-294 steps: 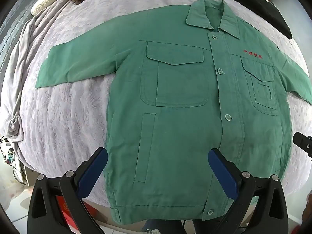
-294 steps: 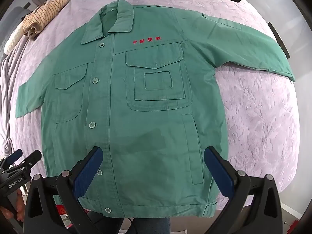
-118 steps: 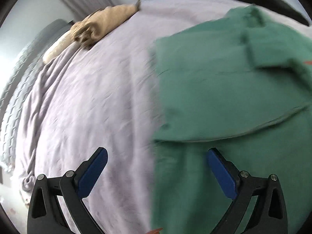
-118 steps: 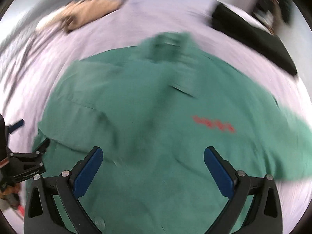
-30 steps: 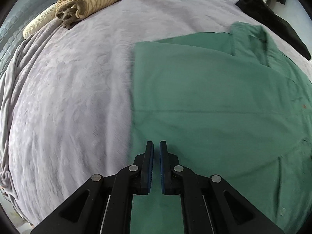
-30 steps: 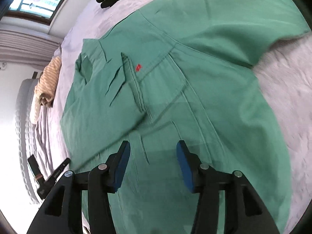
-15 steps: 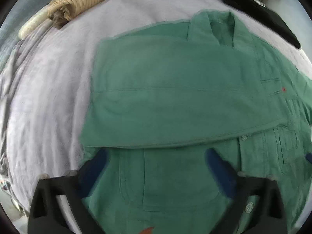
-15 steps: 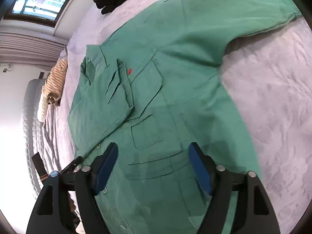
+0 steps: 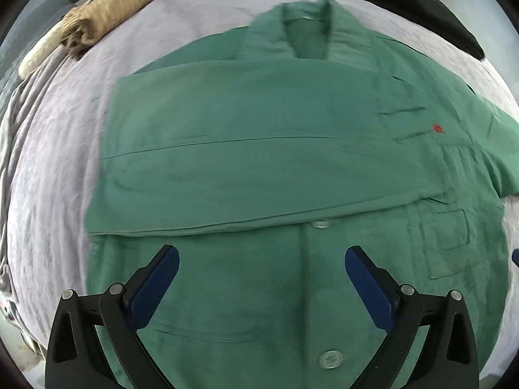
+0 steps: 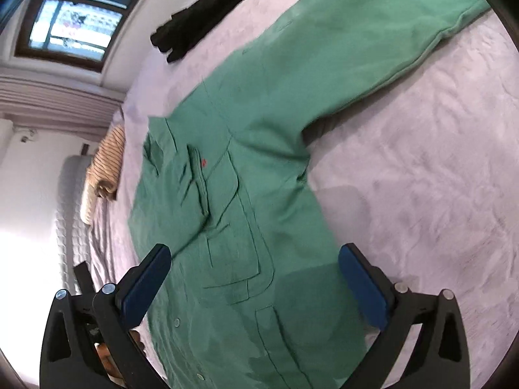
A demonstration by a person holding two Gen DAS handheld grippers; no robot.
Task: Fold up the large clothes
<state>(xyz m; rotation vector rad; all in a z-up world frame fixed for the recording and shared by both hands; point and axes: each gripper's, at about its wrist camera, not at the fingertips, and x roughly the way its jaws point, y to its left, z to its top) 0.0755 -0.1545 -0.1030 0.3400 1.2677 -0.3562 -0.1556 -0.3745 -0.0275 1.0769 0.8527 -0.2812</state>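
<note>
Left gripper (image 9: 262, 270) is hovering with jaws spread wide, gripping nothing, above the lower front of the green jacket (image 9: 292, 168). Right gripper (image 10: 254, 274) is likewise standing wide and empty over the jacket's pocket side. The jacket is lying front-up on the lilac bedspread (image 10: 421, 175), one sleeve (image 9: 246, 181) lying folded across the chest, the other sleeve (image 10: 373, 32) stretching out flat over the bedspread. Beyond the collar, a black garment (image 9: 415, 9) is lying near the far edge, and a striped tan bundle (image 9: 110, 16) is resting at the far left.
</note>
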